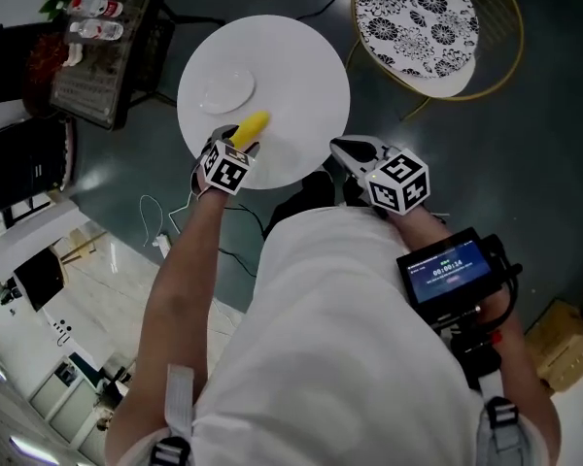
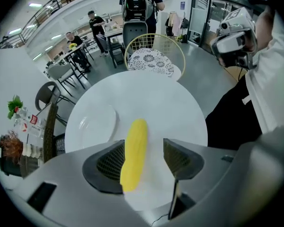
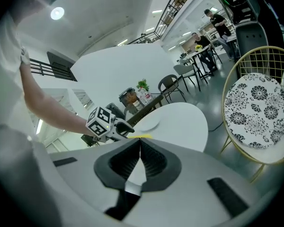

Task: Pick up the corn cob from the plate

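A yellow corn cob (image 1: pixel 252 126) lies on the round white table (image 1: pixel 301 66), just beside an empty white plate (image 1: pixel 227 89) and not on it. My left gripper (image 1: pixel 235 145) hangs over the cob's near end, pointing steeply down. In the left gripper view the corn cob (image 2: pixel 134 152) shows between the wide-apart jaws, close to the left pad, with a clear gap to the right pad, and the plate (image 2: pixel 97 122) lies to its left. My right gripper (image 1: pixel 346 149) hovers at the table's near edge, shut and empty; in its own view the right gripper (image 3: pixel 140 144) has its pads together.
A gold wire chair with a black-and-white patterned cushion (image 1: pixel 417 16) stands behind the table at the right. A dark side table with bottles (image 1: pixel 101 49) stands at the left. Cables (image 1: pixel 159 222) run over the floor. A device with a lit screen (image 1: pixel 448 270) hangs at the person's chest.
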A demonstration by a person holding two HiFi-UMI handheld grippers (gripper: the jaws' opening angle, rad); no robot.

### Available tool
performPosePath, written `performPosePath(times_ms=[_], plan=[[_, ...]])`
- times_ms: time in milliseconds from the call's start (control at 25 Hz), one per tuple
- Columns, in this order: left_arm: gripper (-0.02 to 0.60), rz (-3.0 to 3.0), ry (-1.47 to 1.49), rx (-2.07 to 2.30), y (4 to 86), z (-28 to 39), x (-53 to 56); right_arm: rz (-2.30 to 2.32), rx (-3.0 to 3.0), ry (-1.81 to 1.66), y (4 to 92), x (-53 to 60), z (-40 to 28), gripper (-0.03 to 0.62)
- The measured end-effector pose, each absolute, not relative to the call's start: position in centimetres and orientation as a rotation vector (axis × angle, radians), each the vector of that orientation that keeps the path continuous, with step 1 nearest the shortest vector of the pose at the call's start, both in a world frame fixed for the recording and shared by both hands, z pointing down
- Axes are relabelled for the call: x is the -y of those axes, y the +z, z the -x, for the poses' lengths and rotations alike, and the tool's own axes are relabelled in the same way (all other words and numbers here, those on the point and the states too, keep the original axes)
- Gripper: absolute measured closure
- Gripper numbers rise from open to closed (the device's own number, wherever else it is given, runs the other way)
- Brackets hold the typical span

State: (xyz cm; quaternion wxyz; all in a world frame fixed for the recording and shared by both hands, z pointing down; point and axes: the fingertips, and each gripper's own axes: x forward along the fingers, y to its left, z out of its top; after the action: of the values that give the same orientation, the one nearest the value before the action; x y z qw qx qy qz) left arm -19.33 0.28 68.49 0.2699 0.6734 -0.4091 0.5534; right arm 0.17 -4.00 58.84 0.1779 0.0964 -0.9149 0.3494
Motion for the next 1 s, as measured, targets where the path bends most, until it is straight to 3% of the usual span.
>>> performPosePath(times_ms=[120,240,480,1000], plan=[[0.321,-1.825,1.436,1.166,66.9,17.4,-0.1,-0.241,2.6,0.965,58.2,4.9,-1.4,0.585],[0.365,-1.842,1.389,1.237,65.6,16.6,-0.5,-0.216,2.613,0.942,57.8,4.9,-1.4,0.585],[0.545,-1.848,1.234,1.451,61.6,15.3,-0.5,-0.162,2.63,0.914,56.5,5.8,-1.2,0.585],[0.572,-1.826,0.74,1.753,53.8,16.3,-7.7,-0.08,2.708,0.743,51.4,2.3,4.0,0.585]])
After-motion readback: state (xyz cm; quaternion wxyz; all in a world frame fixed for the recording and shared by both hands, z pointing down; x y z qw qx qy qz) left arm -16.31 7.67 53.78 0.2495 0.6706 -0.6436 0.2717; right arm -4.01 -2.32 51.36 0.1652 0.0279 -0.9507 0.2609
